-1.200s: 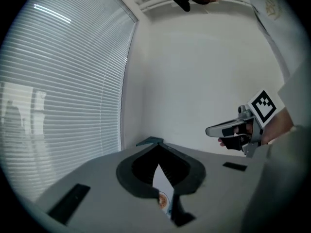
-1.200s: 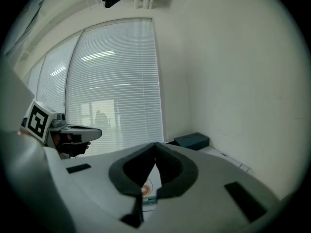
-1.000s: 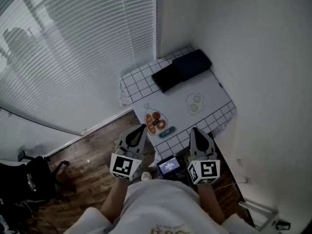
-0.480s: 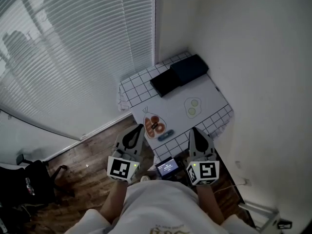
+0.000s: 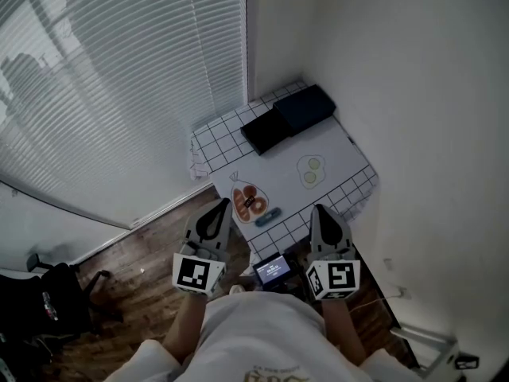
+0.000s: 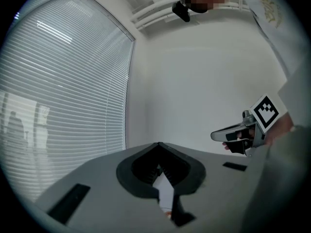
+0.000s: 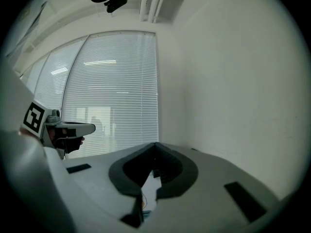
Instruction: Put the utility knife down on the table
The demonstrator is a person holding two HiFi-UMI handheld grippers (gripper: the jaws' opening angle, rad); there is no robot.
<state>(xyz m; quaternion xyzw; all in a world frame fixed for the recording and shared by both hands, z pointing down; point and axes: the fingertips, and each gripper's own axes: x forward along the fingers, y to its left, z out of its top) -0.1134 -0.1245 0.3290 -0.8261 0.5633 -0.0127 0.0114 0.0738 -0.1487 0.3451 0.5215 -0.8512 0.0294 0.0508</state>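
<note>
A small blue elongated thing [image 5: 268, 213], apparently the utility knife, lies on the grid-patterned tablecloth [image 5: 342, 146] near the table's front edge, beside an orange printed plate [image 5: 248, 200]. My left gripper [image 5: 222, 204] hovers level just left of the table's front corner, jaws shut with nothing in them; its tips meet in the left gripper view [image 6: 158, 143]. My right gripper [image 5: 321, 208] hangs over the front right edge, also shut and empty [image 7: 155, 143]. Both are short of the knife and apart from it.
Two black boxes [image 5: 288, 118] lie at the table's far end by the window blinds [image 5: 119, 78]. A print of two green circles [image 5: 311, 169] marks the cloth. A small screen device [image 5: 273, 270] sits at the person's waist. A white wall [image 5: 413, 94] bounds the right; wood floor [image 5: 151, 261] lies on the left.
The left gripper has risen slightly and the head view has shifted a little. Both grippers stay shut and empty; the knife has not moved on the table.
</note>
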